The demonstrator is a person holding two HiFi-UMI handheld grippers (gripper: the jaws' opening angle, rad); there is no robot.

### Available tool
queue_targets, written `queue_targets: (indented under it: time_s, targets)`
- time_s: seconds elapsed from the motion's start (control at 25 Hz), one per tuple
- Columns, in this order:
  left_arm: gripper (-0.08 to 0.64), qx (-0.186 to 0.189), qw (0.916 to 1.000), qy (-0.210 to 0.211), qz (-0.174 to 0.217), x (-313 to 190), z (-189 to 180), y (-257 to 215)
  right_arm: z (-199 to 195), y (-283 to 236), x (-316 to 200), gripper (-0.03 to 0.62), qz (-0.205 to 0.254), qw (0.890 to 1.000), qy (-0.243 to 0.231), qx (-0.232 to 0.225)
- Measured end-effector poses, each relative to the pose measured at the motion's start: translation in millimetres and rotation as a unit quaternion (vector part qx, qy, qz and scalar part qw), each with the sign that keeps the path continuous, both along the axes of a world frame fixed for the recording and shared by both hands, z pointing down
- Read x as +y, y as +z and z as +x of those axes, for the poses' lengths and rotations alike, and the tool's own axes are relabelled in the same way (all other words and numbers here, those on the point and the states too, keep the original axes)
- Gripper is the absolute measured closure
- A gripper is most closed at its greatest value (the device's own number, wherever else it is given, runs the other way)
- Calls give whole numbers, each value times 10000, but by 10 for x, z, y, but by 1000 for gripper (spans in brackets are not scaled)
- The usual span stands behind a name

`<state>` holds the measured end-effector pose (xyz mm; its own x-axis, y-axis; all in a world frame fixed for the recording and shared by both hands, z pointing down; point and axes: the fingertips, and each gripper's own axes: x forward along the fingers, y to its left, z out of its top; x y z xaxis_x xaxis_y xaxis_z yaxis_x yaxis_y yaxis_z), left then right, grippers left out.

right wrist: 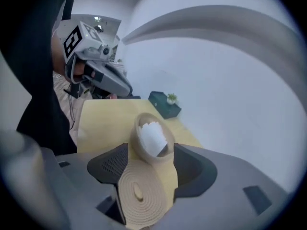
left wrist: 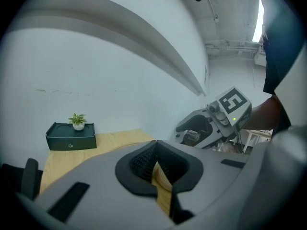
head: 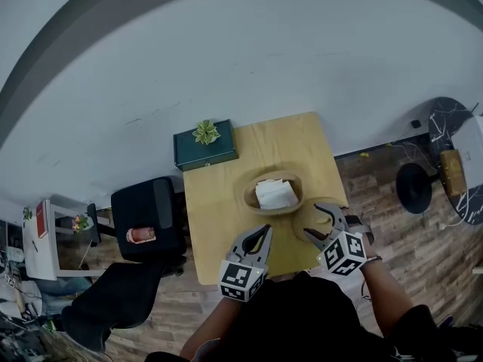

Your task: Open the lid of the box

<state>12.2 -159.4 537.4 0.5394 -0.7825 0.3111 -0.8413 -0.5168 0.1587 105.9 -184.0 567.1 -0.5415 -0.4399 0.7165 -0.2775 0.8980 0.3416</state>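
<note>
An oval woven box [head: 275,193] stands uncovered in the middle of the wooden table [head: 219,202], with white paper [right wrist: 152,137] inside it. Its coiled tan lid [right wrist: 143,193] lies flat on the table to the right of the box, also seen in the head view [head: 306,223]. My right gripper [head: 317,219] is over the lid, its jaws apart on either side of it [right wrist: 150,151], and table shows between the lid and the right pad. My left gripper [head: 265,231] hovers near the table's front edge with its jaws together [left wrist: 156,150], holding nothing.
A dark green case with a small potted plant [head: 205,146] sits at the table's far left corner. Black chairs [head: 147,217] stand left of the table. A dark round table and stool [head: 445,164] are on the wooden floor to the right.
</note>
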Motion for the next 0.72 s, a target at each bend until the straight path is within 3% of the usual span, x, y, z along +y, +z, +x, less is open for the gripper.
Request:
queue_targets:
  time_s: [0.16,0.32,0.44,0.6,0.72]
  targets:
    - [543,-9,9992,-394,110,-85,-219,-104,-102,-448,-88,340,455,9955,450,-697]
    - [543,-92,9976,-676,115,-109,-481,-157,-191,-823,-178,431,835,9829,917,-1362]
    - [543,-145,9962,-844,149,-88,-589,-228,-234,-1057,-192,563,1189,9703,1014,-1848]
    - [543,-95,9945,-1002,299,-81,-631,-280,-194,-1187,-196,572,1171,9524,1289,-2504]
    - [543,-117,9940,-1005,410,-57,-637,-333,-155,-1213,-199,574,1154,9467,1372,-2677]
